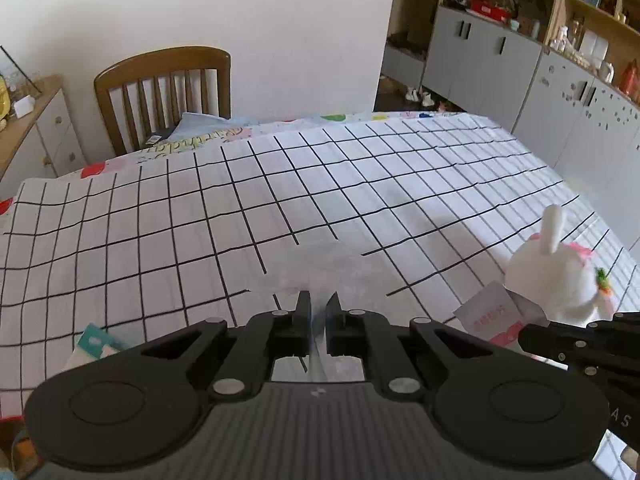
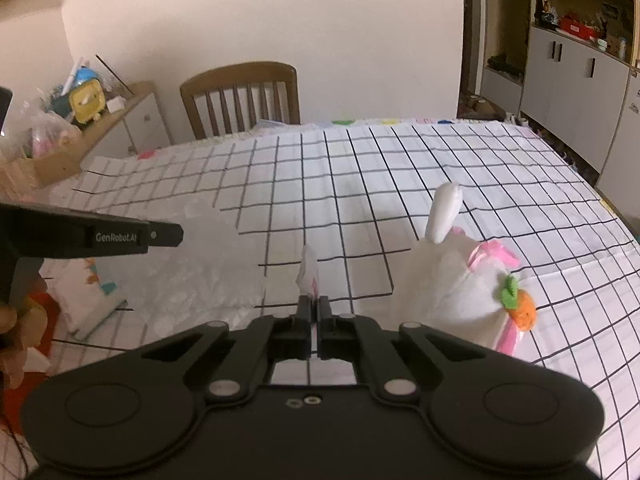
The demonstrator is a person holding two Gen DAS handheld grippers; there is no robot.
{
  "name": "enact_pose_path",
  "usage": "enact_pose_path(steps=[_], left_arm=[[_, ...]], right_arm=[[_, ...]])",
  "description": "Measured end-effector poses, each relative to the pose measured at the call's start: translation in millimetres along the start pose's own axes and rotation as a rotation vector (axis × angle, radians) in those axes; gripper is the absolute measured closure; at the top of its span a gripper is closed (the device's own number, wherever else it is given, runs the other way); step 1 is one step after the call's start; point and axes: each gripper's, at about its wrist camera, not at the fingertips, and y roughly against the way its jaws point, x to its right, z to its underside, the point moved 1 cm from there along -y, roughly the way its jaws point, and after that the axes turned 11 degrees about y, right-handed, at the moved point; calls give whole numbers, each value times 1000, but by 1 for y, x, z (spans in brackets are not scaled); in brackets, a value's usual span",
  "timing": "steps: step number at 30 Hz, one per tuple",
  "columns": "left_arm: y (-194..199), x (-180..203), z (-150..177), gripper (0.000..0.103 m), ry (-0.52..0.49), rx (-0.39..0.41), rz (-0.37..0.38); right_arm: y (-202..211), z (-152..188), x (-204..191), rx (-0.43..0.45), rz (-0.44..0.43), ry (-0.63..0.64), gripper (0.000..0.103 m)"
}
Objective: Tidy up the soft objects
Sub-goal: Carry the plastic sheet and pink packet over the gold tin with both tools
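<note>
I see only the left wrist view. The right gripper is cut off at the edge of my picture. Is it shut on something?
Observer: Yes. The right gripper is shut on a thin white and pink packet, which sticks up between its fingers.
Operator: What is the orange spot on the plush rabbit?
Observer: The plush rabbit bears a small orange carrot with green leaves, below a pink ribbon.
Operator: How does my left gripper look from there?
Observer: The left gripper is seen from the side, above the table, and the clear plastic bag spreads below it on the checked cloth.
</note>
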Motion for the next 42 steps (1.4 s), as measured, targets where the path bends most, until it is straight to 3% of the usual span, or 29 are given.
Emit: enact_pose_path(steps=[12,20,42], left_arm=[[62,-10,15,96,93,48,17],[105,-26,24,96,140,90,-20],[210,-157,60,96,324,201,-202]], right_arm=[[52,-10,-14,71,-97,11,101],[73,-15,-38,105,-173,49,101],[84,-40,-164,135,-332,212,101]])
